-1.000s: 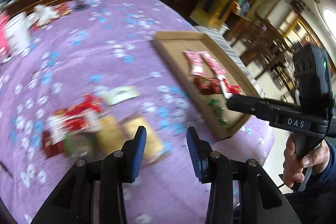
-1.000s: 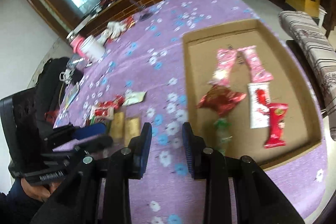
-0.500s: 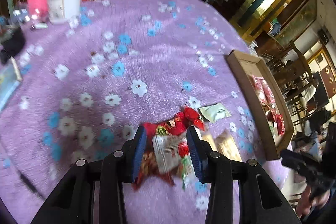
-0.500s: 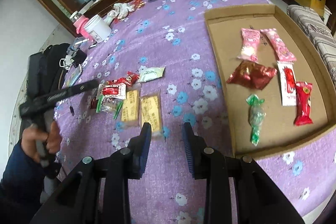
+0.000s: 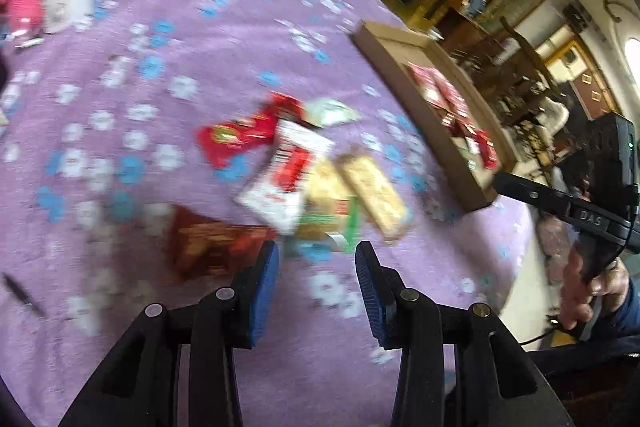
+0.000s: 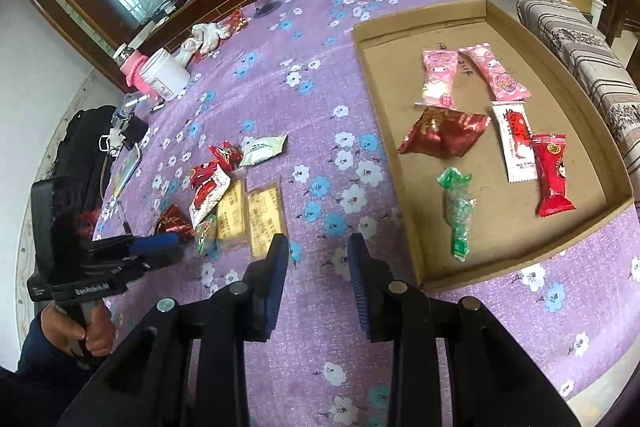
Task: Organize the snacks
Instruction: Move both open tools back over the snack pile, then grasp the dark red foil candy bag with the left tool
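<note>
— Looking from the right gripper, what shows?
— Box, six snacks inside, sharp. Loose snack pile left.
— Left gripper?
— Blurry; "DAS", maybe. Both wide open, holding nothing.

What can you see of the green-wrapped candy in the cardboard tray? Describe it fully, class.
The green-wrapped candy is a twist-wrapped sweet in clear, crinkly film printed green, with green and pale pieces showing through. Both ends are gathered: the far one fans out, the near one tapers to a flat green tail. It lies flat and lengthwise on the floor of the cardboard tray, near the tray's front left wall, just in front of the dark red foil packet. It seems to touch no other snack. No gripper touches it.
</note>
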